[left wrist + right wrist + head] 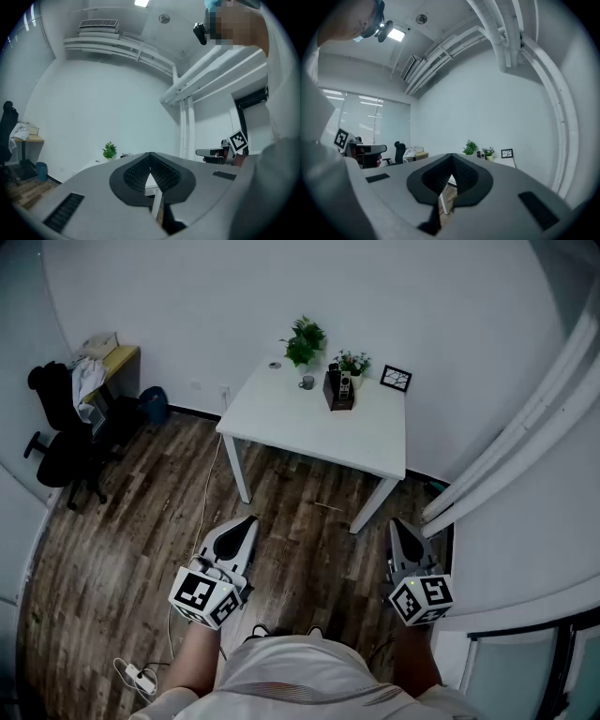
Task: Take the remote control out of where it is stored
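Remote [344, 382], apparently upright in its holder [337, 399], lies well off at 12 o'clock. Left gripper [249, 519] and the nearer right gripper [397, 522] have fingers closed, empty.

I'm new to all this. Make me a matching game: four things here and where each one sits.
1 remote control
2 picture frame
3 office chair
4 larger plant

A far right corner of the table
B on the wooden floor, left of the table
C upright in the dark holder
D far table edge, left of the holder

Pairs: 1-C, 2-A, 3-B, 4-D
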`<state>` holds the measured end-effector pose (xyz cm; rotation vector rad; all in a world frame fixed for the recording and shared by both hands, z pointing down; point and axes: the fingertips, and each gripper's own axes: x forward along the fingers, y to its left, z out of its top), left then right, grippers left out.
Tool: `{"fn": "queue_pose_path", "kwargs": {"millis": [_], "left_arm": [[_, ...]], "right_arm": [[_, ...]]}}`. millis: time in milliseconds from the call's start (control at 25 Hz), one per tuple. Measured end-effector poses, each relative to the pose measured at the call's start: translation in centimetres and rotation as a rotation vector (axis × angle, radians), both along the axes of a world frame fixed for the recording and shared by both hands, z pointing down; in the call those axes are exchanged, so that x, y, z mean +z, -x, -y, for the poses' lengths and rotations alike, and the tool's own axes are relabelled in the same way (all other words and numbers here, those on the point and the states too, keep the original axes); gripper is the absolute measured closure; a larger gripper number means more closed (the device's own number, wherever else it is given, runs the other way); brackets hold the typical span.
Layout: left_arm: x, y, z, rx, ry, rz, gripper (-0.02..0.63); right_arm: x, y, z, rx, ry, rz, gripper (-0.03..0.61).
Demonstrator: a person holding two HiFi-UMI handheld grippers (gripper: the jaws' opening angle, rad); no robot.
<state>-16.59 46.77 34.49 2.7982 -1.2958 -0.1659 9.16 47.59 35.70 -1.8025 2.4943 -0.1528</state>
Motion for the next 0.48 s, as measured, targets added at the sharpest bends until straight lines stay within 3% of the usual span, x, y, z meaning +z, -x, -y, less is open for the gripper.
{"fn": "queue_pose_path", "kwargs": {"millis": [480], "left_arm": [[-0.02,0.61,-0.86,-0.004,0.006,0.008,0.606]], "right_arm": [[-0.06,0.97,-0.4,-0.002,0.008,-0.007,0.566]]}}
